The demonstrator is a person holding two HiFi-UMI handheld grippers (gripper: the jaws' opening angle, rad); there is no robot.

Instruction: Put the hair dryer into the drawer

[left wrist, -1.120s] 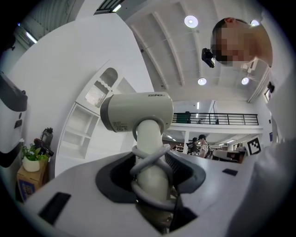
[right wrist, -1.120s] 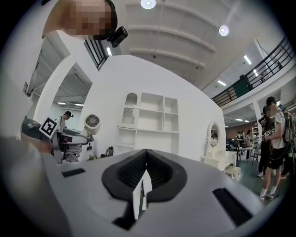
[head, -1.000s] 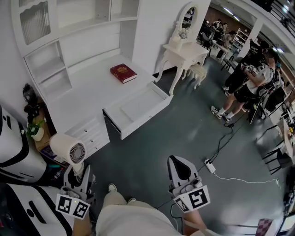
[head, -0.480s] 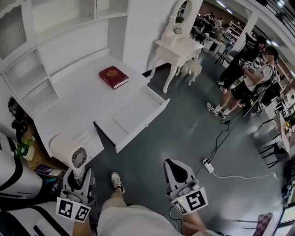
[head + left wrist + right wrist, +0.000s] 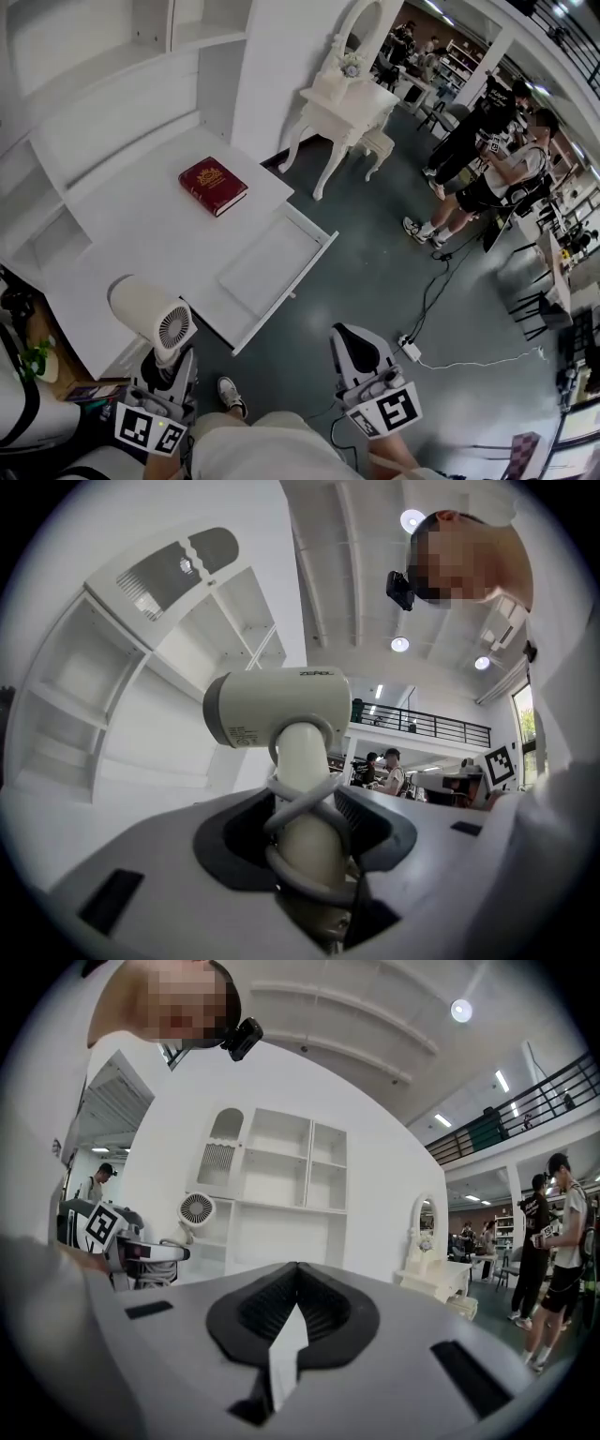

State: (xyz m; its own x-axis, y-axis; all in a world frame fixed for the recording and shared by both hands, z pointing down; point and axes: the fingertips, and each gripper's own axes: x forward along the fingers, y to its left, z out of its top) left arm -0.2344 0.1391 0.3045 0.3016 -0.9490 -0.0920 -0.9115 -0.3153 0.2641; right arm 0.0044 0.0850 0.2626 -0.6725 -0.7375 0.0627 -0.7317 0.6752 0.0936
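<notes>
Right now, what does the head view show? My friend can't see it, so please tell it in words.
The left gripper holds a white hair dryer upright by its handle, near the open, empty drawer of a white desk. A red book lies on the desk, and the right gripper is shut and empty.

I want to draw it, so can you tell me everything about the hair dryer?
The hair dryer is cream-white and smooth like plastic, with a fat round barrel and a round grille on one end. It stands upright, the barrel level atop the handle. Its own cord is looped around the handle. The left gripper is shut on the handle, holding it in the air near the white desk. Nothing else touches it.
</notes>
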